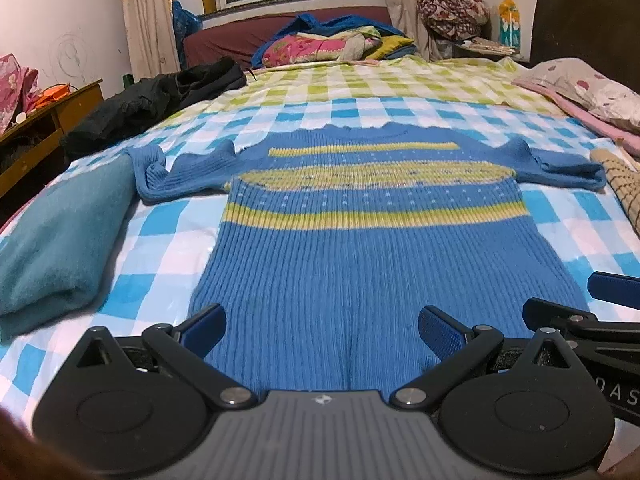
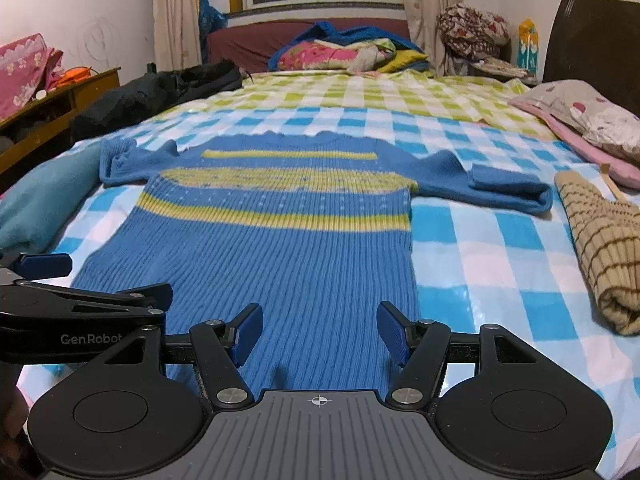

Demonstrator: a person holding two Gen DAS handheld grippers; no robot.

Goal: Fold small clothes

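Your left claw (image 1: 322, 326) is hanging wide apart over the near hem of the blue striped sweater (image 1: 360, 248), gripping nothing. Your right claw (image 2: 320, 334) is likewise standing apart and empty above that hem. The sweater is lying flat, sleeves spread, at the bed's (image 2: 480, 240) near edge, between a teal folded garment (image 1: 60, 248) toward the left edge and a tan checked roll (image 2: 604, 252) toward the right.
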